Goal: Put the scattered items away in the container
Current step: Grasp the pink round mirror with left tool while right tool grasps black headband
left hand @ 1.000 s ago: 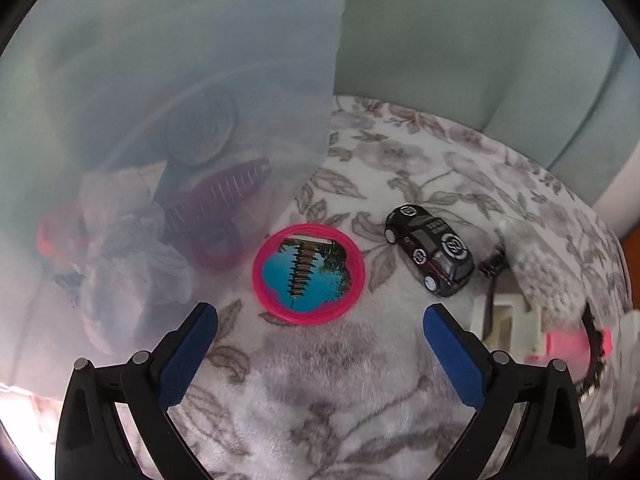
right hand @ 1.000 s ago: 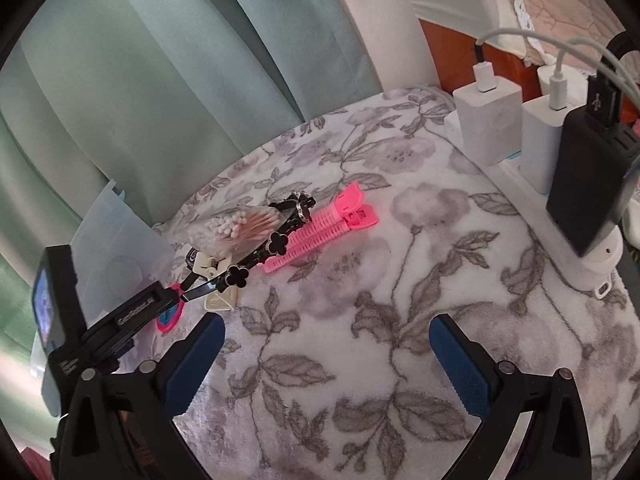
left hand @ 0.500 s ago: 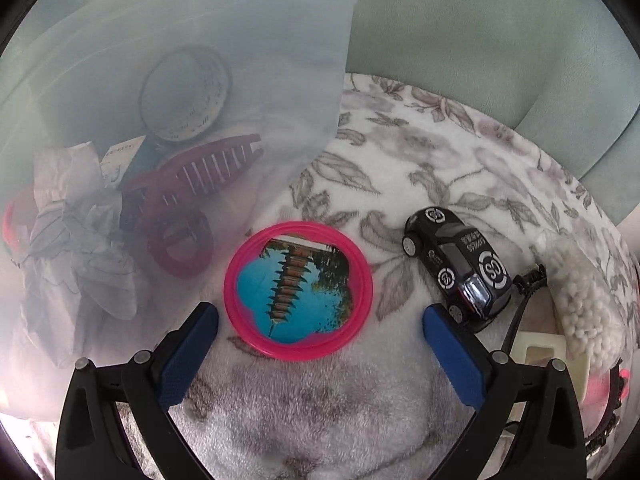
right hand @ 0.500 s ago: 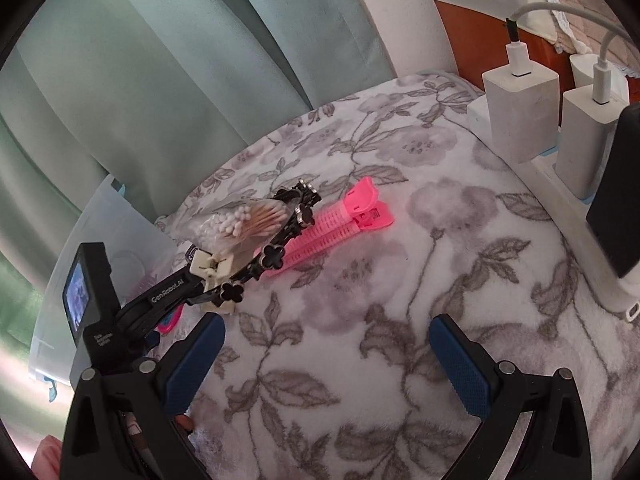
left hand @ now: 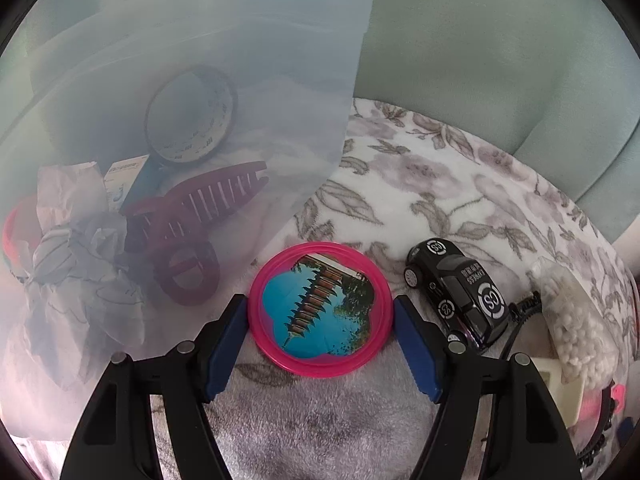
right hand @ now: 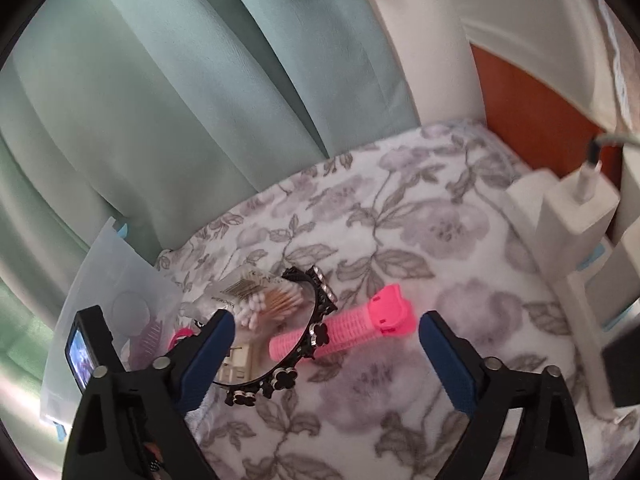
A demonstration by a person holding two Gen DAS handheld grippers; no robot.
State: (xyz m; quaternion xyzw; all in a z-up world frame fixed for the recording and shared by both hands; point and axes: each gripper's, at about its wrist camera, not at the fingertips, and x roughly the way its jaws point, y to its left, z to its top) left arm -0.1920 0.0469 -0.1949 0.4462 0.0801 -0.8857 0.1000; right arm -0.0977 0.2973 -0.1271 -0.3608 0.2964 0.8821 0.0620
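Both grippers are closing: the left [left hand: 320,316] around the pink disc [left hand: 320,308], the right [right hand: 324,356] ungripped over the pink clip [right hand: 352,328]

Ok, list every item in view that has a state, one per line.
left gripper: jaws closing around the pink round mirror, not yet clamped
right gripper: jaws closing, nothing gripped
pink round mirror: flat on the blanket, outside the container
container: already holds a purple hair claw
toy car: on its wheels, on the blanket
pink hair clip: lying flat, under the black headband
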